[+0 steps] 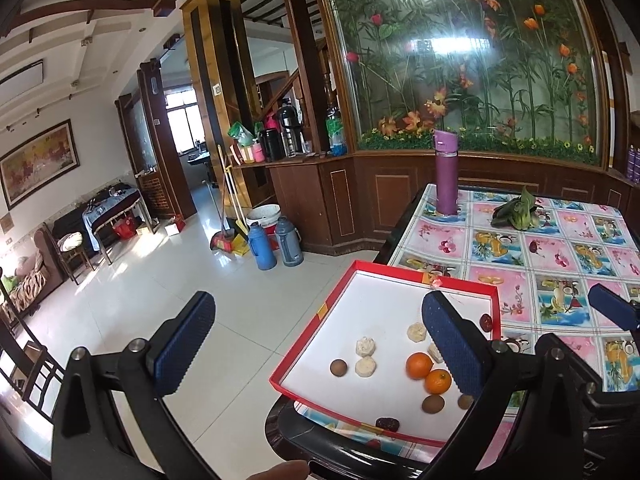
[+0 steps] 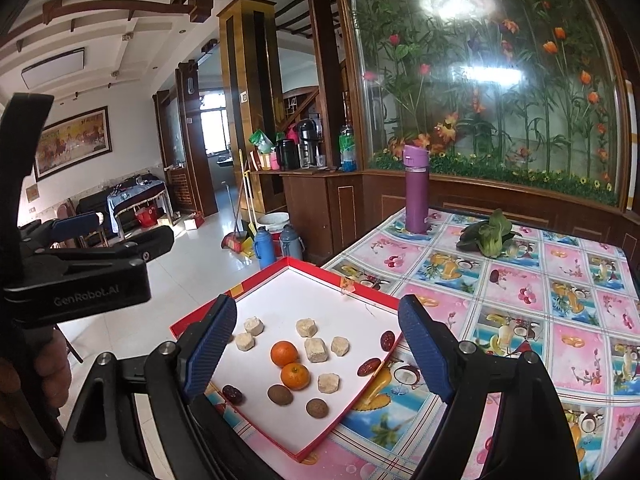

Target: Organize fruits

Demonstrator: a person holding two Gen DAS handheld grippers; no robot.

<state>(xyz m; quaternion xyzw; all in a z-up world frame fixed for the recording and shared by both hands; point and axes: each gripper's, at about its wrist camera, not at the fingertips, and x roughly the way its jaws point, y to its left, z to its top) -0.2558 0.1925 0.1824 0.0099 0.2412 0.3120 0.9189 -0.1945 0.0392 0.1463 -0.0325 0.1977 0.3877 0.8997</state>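
Two oranges (image 2: 290, 364) are touching mid-tray (image 2: 320, 276), brown fruits at six o'clock; the left gripper (image 1: 320, 344) and right gripper (image 2: 316, 344) are hovering with jaws wide, holding nothing.

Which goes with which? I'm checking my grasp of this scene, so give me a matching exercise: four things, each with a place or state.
Things:
1. oranges
2. bottle
3. greens
4. right claw

Places or states:
A. lying on the tablecloth, outside the tray
B. open, holding nothing
C. standing upright near the table's far edge
D. side by side inside the red tray

Pairs: 1-D, 2-C, 3-A, 4-B
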